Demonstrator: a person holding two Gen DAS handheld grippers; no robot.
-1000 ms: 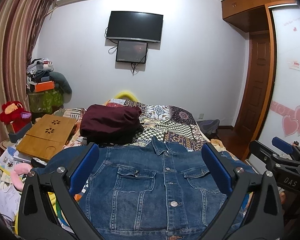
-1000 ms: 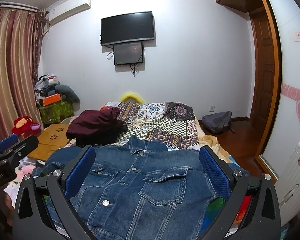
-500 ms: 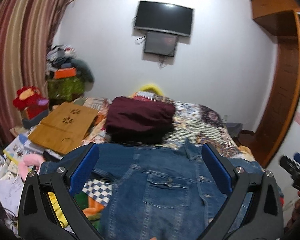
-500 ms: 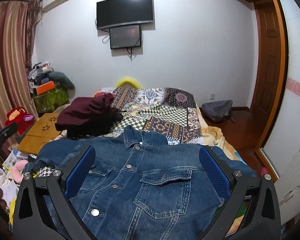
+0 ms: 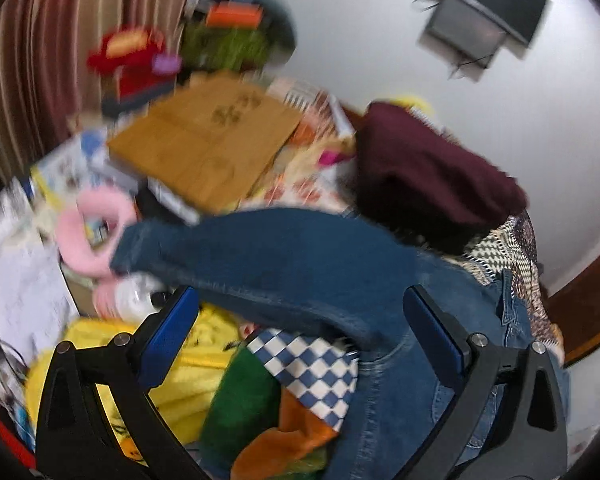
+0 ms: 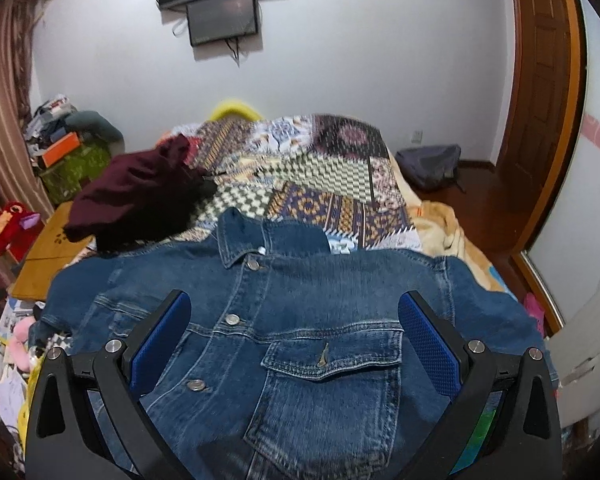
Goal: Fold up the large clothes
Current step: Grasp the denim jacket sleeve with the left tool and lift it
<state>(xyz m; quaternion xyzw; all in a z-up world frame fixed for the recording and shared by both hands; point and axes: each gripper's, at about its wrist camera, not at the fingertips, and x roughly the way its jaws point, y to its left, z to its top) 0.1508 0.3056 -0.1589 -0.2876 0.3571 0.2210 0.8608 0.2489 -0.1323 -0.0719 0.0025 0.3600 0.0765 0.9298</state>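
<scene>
Here the left gripper hangs with its blue pads spread wide and nothing between them, tilted toward the denim jacket's sleeve. Just beyond those pads the sleeve stretches leftward off the jacket body, its long axis running roughly across the left wrist view, cuff end lying out over the pink ring and papers at the bedside. The right gripper is likewise spread and empty, poised above the jacket's chest pocket, the garment lying face up and buttoned on the bed, collar pointing away. Of the two, the left gripper sits nearer the outstretched sleeve, so folding that sleeve inward over the body looks like its job, approaching from the near side toward the cuff. Farther back lie a maroon garment and a wooden board, well apart from the jacket's front. The left view is blurred, so fine detail there is uncertain.
</scene>
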